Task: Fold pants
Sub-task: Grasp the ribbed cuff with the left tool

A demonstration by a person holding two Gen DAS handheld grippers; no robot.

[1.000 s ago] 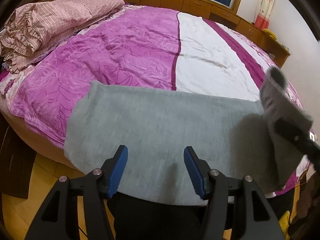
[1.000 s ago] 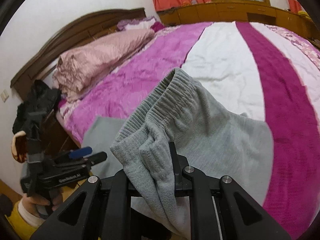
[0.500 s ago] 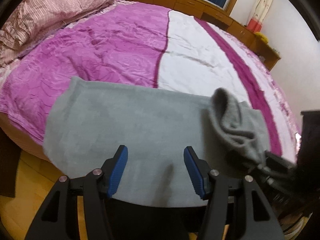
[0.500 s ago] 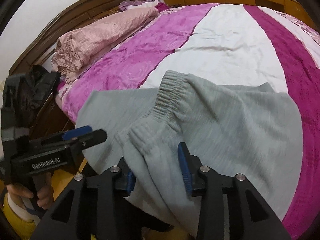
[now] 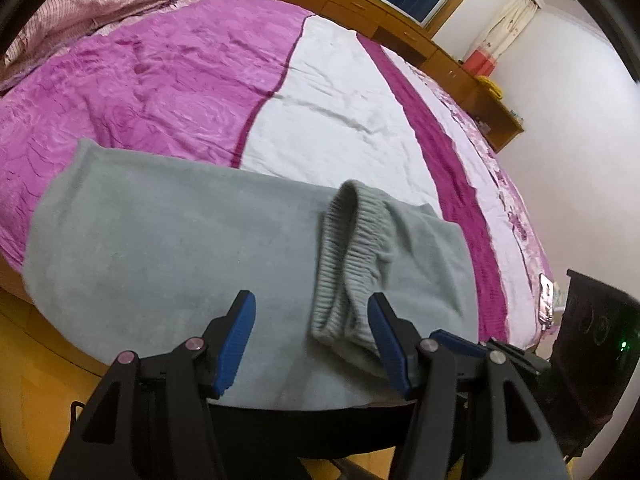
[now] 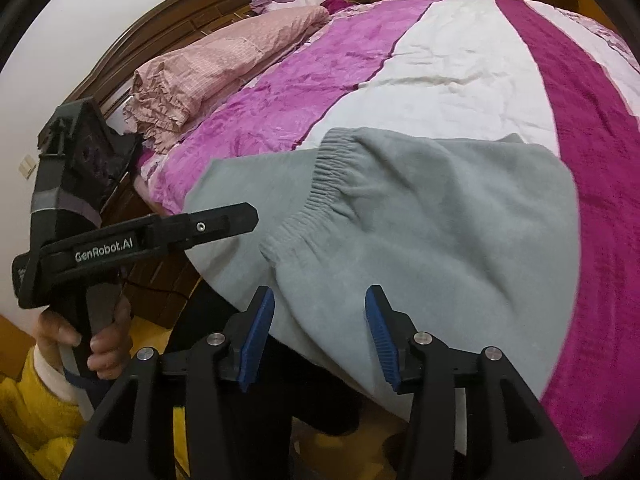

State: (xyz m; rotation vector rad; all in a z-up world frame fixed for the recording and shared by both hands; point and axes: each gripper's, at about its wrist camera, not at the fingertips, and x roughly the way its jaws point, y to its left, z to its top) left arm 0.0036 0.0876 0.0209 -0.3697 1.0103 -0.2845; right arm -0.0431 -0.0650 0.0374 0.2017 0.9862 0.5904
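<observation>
1. Two grippers hang over the near edge of the bed (image 5: 168,92), where the grey pants (image 6: 440,232) lie flat across the bedspread, hanging slightly over that edge.
2. The waistband (image 6: 316,188) end is folded over onto the legs, probably to halve the length.
3. The right gripper (image 6: 320,336) has just been opening; its blue pads stand apart above the cloth and grip nothing, so the fold looks freshly released.
4. The left gripper (image 5: 312,344) is about half open and empty, with the ribbed waistband between its fingers but unpinched.
5. No containers are in view; a pink quilt (image 6: 224,60) sits near the headboard.
</observation>
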